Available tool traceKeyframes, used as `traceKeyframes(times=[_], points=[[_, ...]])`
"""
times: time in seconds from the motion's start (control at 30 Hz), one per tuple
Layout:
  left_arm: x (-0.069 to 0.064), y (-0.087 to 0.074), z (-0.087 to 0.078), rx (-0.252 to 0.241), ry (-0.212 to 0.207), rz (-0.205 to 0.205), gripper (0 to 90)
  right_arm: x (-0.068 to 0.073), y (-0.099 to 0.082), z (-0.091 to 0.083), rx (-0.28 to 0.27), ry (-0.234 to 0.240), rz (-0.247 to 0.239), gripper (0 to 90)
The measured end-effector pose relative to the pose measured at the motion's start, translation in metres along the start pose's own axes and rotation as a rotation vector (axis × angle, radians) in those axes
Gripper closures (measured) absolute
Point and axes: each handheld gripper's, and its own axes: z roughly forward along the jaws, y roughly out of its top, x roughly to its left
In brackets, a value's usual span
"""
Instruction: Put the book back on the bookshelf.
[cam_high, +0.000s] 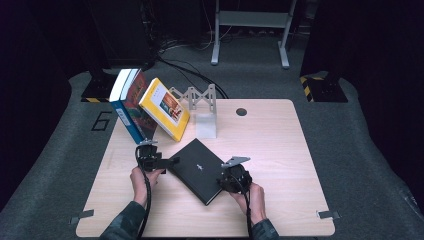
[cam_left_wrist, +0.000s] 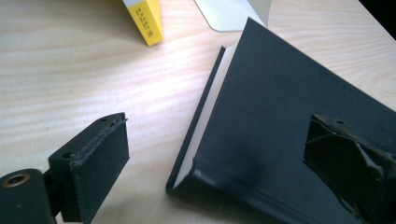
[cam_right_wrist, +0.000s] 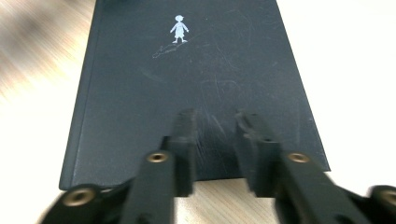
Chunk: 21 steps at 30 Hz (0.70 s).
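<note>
Between both tongs (cam_high: 170, 161) (cam_high: 226, 176) lies the black book (cam_high: 197, 167), flat.

Left gripper (cam_left_wrist: 224, 158) jaws stand wide apart, straddling the corner of the black book (cam_left_wrist: 285, 121) lying on the table (cam_left_wrist: 70, 70).

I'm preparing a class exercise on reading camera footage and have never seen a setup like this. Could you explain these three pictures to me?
A person sits at a wooden table, holding a two-jawed grasping tool in each hand. The high view looks down from above; the other two come from cameras riding on each tool. A black book lies flat on the table. Behind it, a blue book and a yellow book lean beside a white bookend. The left tool stands wide open around one corner of the black book. The right tool, jaws narrowed, hovers over the cover. Neither visibly grips anything.
</note>
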Motion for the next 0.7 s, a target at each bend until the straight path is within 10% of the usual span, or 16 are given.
traceKeyframes(times=[0.7], points=[[-0.006,0.002,0.012,0.026,0.027,0.019,38.0,0.003,-0.004,0.002,-0.033,-0.018,0.021,90.0]])
